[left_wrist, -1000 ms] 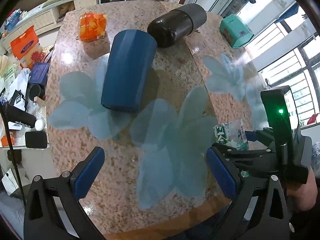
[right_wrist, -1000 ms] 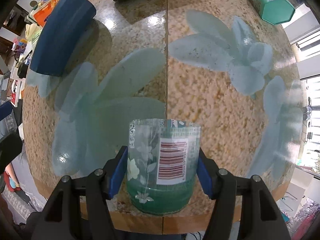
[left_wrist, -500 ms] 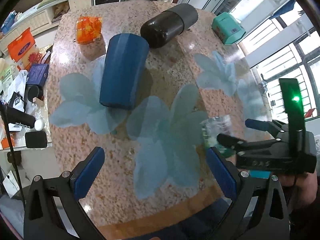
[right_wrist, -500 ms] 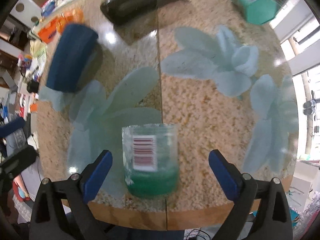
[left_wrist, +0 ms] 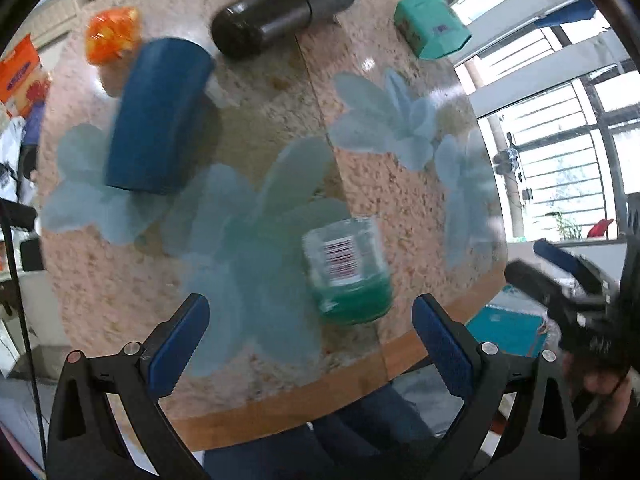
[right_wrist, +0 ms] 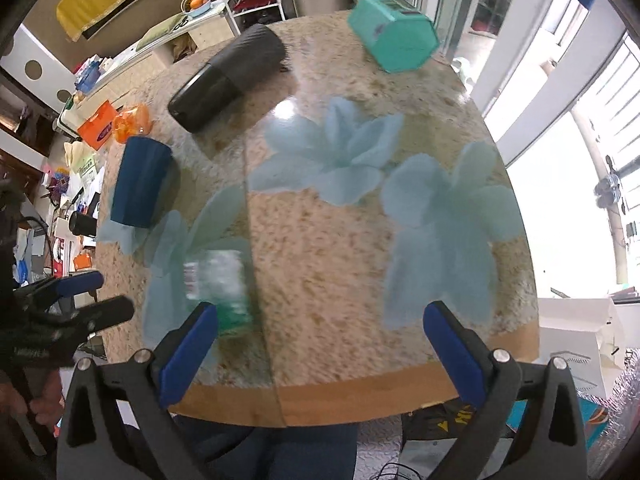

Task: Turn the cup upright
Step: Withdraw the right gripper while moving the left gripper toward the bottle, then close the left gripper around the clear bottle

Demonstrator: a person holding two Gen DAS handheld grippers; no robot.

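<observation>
Across the whole scene a round stone table [left_wrist: 260,264] with pale blue flower prints is spreading out, a blue cup [left_wrist: 156,116] lying on its side at ten o'clock. At four o'clock near the rim, the clear green-bottomed cup [left_wrist: 346,270] is standing upright, untouched. Both the left gripper [left_wrist: 308,340] and right gripper [right_wrist: 320,344] are hovering with jaws wide, holding nothing.

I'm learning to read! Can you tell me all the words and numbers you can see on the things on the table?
No word or number here is sharp enough to read.
Clear cup: a white label with a red barcode; any digits are blurred.
Teal box: a small sticker, too small to read.
Orange packet beyond the table: a blue logo, too small to read.
</observation>
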